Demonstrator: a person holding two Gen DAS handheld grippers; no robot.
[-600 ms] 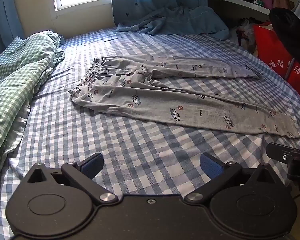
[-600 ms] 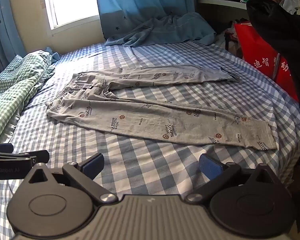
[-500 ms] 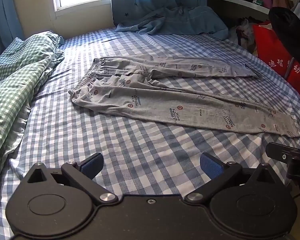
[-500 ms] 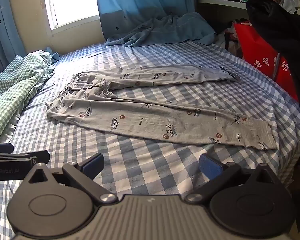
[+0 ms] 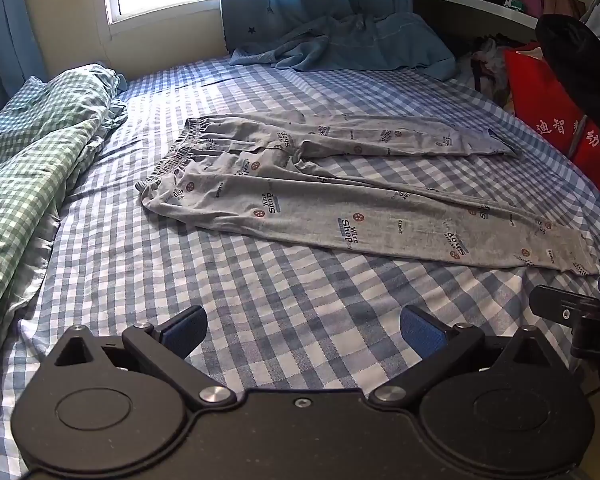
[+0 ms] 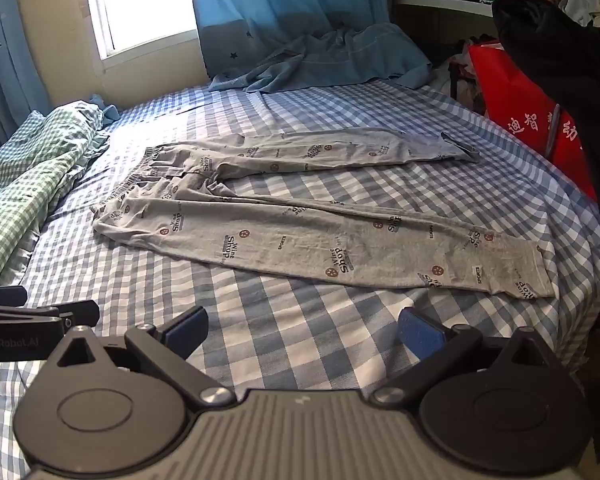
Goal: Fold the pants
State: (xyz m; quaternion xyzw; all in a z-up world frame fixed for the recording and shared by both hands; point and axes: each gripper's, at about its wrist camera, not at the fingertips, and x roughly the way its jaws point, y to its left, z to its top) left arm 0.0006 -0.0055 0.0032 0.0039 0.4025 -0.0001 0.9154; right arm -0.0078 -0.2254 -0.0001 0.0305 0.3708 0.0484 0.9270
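Grey printed cotton pants (image 5: 340, 200) are lying flat, legs splayed, on the blue-checked bed (image 5: 260, 320); left claw (image 5: 302, 330) and right claw (image 6: 302, 330) are both hovering spread wide, gripping nothing.

pants (image 5: 340, 208): grey, printed | sheet (image 5: 260, 320): blue-white check | quilt (image 5: 32, 144): green check

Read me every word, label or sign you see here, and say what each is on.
"Wine Shop": repeated print on the grey patterned pants.
"SPORTS": small print on the same pants.
"GenRobot.AI": on the black left gripper, seen from the right wrist.
White Chinese characters on the red bag: only partly visible, not reliably readable.
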